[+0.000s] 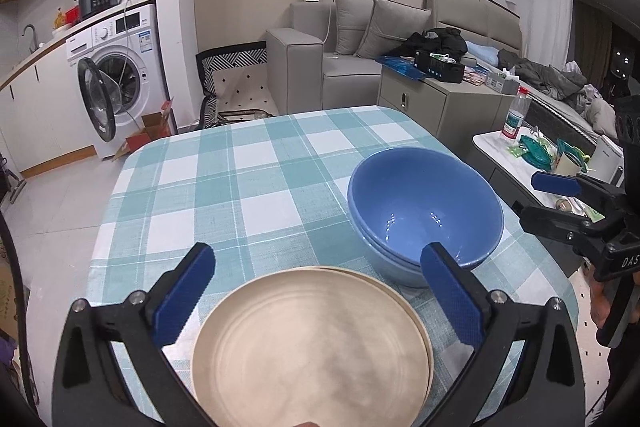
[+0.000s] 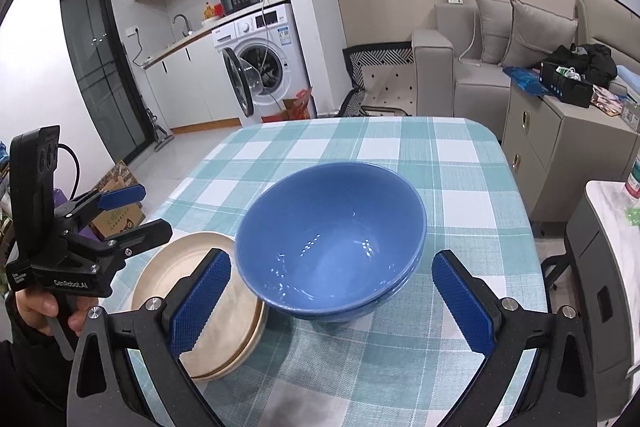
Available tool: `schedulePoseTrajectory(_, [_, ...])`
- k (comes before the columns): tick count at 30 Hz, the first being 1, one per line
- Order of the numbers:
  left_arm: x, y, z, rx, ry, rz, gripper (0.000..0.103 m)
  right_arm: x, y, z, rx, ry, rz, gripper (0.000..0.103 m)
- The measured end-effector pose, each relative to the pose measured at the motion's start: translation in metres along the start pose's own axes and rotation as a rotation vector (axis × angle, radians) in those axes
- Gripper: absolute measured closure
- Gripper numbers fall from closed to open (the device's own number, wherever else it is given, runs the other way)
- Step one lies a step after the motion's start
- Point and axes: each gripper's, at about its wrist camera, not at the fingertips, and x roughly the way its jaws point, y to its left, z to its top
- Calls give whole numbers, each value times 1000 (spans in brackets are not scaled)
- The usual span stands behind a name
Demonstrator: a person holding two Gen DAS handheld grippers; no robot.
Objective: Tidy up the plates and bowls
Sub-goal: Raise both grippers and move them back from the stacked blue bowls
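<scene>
two glossy round blue ceramic bowls (image 2: 332,239) sit nested one inside the other on my counter (image 1: 256,183), which is draped in a teal and white checked cloth, and just beside them to the left lie two shallow round cream plates (image 1: 312,347) stacked rim on rim. the upper bowl shows small white light glints on its floor; the plates have faint concentric rings and a matt face. both stacks stand with their mouths facing up; being round, neither has a long axis i can name. the bowl stack touches or nearly touches the plate rim, i cannot tell which. my left claw (image 1: 316,301) is spread as wide as it goes over the plates, its blue ribbed pads clear of them and holding nothing. my right claw (image 2: 332,301) is just as wide, flanking the bowls with empty gaps on each side, gripping nothing. the rest of the cloth is bare. beyond the counter stand a white washing machine (image 2: 264,63) with its door open, a grey sofa (image 1: 320,59), and a grey cabinet (image 1: 420,95).
</scene>
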Motion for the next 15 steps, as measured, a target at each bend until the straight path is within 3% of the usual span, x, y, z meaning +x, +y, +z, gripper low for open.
schedulePoseTrajectory(8, [-26,0,-12,10,-77,46,0,-16,4,-14,-3,-53,16,1])
schedulePoseTrajectory(15, [-23,-1,-16,13,-61,45,0,-11,-3,-18,17,-27,6,1])
